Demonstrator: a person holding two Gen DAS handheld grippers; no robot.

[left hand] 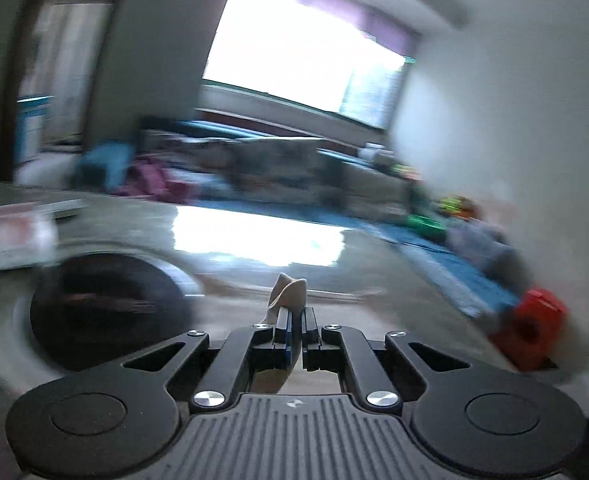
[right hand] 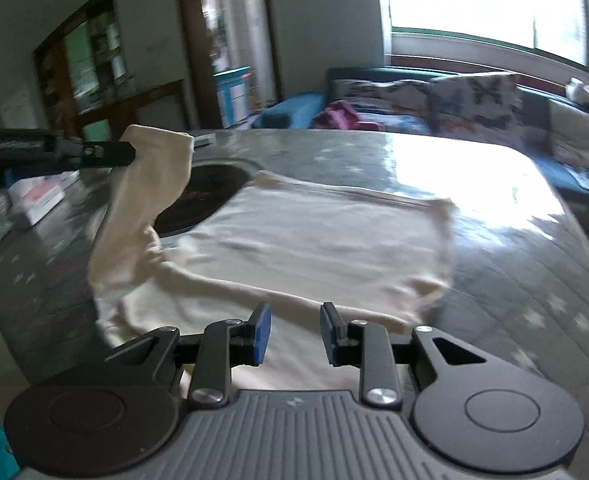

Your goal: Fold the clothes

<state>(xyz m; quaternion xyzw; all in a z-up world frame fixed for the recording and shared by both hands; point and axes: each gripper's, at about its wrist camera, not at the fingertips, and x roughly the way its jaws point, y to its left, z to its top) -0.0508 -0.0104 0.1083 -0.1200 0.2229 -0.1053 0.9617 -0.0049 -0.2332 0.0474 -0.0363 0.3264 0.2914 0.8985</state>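
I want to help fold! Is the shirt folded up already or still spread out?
Mostly spread out. The shirt lies flat on the table, and the left gripper pinches one sleeve up in the air.

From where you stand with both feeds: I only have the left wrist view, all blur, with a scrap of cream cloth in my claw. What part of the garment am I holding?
Observer: The left claw is shut on a sleeve-like flap of the cream shirt, lifted above the table.
Operator: Where's the rest of it?
Observer: The shirt's body lies spread flat on the table, and the raised flap hangs down to it on the shirt's left side.
Operator: And the other claw?
Observer: The right claw is open, holding nothing, over the shirt's near edge.
Operator: That dark round shape on my left?
Observer: It is a dark oval inset in the tabletop; the shirt's far left corner overlaps it.
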